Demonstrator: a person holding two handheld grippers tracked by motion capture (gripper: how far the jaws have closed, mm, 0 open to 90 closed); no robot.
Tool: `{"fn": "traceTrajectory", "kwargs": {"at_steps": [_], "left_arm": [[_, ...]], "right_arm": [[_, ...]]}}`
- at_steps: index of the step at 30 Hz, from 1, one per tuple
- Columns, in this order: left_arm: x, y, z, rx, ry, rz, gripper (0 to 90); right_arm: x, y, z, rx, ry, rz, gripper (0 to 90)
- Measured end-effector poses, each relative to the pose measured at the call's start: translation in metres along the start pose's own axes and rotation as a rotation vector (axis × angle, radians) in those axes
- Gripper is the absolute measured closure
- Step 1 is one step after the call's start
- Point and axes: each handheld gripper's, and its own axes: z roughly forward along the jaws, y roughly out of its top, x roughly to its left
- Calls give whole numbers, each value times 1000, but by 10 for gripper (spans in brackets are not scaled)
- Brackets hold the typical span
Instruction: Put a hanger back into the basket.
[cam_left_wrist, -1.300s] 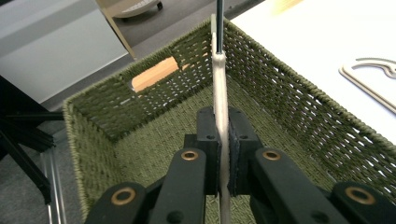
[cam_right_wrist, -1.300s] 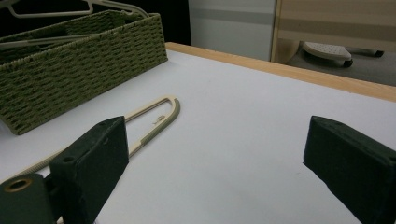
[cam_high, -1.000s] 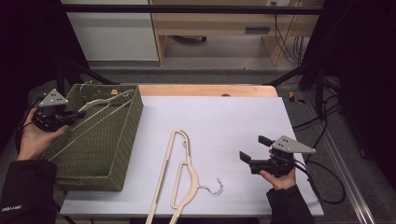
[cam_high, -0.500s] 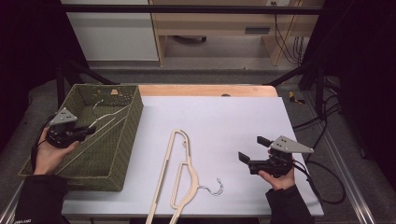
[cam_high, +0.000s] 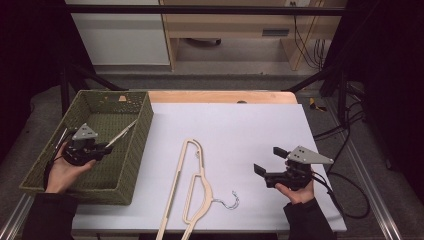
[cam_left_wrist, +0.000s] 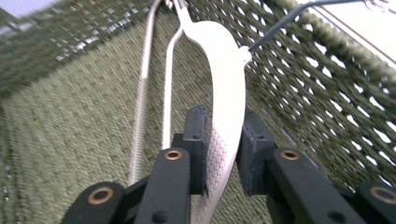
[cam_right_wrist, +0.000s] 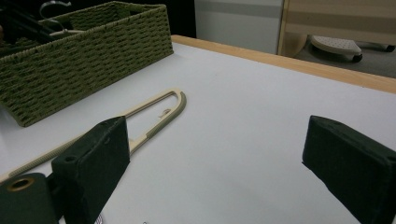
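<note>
Placing a hanger in the basket, seen from the high view and the two gripper views. The left gripper (cam_high: 102, 148) is held inside the green woven basket (cam_high: 134, 150) at the left of the desk (cam_high: 260, 130); its fingers (cam_left_wrist: 196, 140) pinch the broad white shoulder of a pale hanger (cam_left_wrist: 224, 88), whose thin bars run forward along the basket floor and whose wire hook rises toward the mesh wall. How much of the hanger rests on the floor cannot be told. The right gripper (cam_high: 270, 162) hovers low over the right half of the desk with its fingers (cam_right_wrist: 98, 158) spread wide and holding nothing. A second, beige hanger (cam_high: 192, 187) lies flat on the desk between basket and right gripper, its hook pointing toward the right gripper. The step in hand appears to be the set-down of the first hanger. The next move would call for lowering it flat, parting the left fingers, and withdrawing without snagging the hook on the weave.
</note>
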Motion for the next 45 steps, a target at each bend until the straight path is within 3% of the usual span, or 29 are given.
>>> {"fn": "traceTrajectory", "kwargs": {"at_steps": [4, 12, 17, 25, 29, 32, 40, 45], "left_arm": [[-3, -4, 6, 50, -8, 15, 722], [-3, -8, 10, 57, -23, 1, 706], [-4, -10, 15, 97, -41, -4, 684], [-5, -10, 13, 79, -43, 6, 661], [-3, -9, 5, 11, -36, 1, 598], [-4, -8, -4, -62, -4, -8, 533], [-13, 3, -36, -254, 27, -73, 360], [-35, 13, -52, -408, -27, -124, 265]], "right_arm": [[0, 0, 0, 2, 4, -3, 79], [0, 0, 1, 4, 0, 0, 79], [1, -1, 1, 3, 2, 1, 79], [1, -1, 2, 8, 6, -3, 80], [1, -1, 1, 7, 9, -1, 80], [2, -1, 2, 6, 11, 0, 80], [4, -1, 3, 5, 36, 3, 83], [7, 0, 4, 2, 49, 16, 72]]}}
